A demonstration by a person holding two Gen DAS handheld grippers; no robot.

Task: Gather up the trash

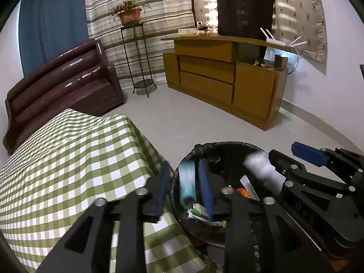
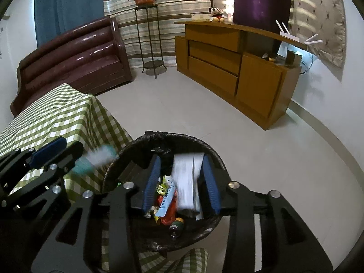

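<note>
Both tools are black plastic linkages with silver rivets and ribbed blue pads. The left gripper (image 1: 185, 186) stands with its fingers spread wide; a pale teal-and-white tube-shaped piece (image 1: 187, 183), motion-blurred, sits between them, close against the right-hand pad, and whether the pad touches it cannot be told. The right gripper (image 2: 180, 182) is likewise spread wide, with a white, flat, smooth-looking packet (image 2: 187, 179) blurred in the gap, nearer its right-hand pad; no grip on it can be made out.

Both hover over the trash bin (image 2: 211, 152), a round pail lined with a crinkled glossy black bag. Inside lies mixed litter (image 2: 167, 201): a light blue strip wrapper with print too small to read, orange-red crumpled film, yellow-green scraps and a dark bottle with a yellow label.

Just beside the bin on the left hangs the green-and-white checked tablecloth (image 1: 68, 159), slightly sheeny, draped over a table corner. Farther off on the pale tiled floor (image 1: 193, 122) stand a shiny maroon leather-like sofa (image 1: 66, 84), a thin metal plant stand (image 1: 138, 61) bearing a terracotta pot (image 1: 129, 16), and a tan wooden cabinet (image 1: 227, 79) topped with a white router (image 1: 273, 39).
</note>
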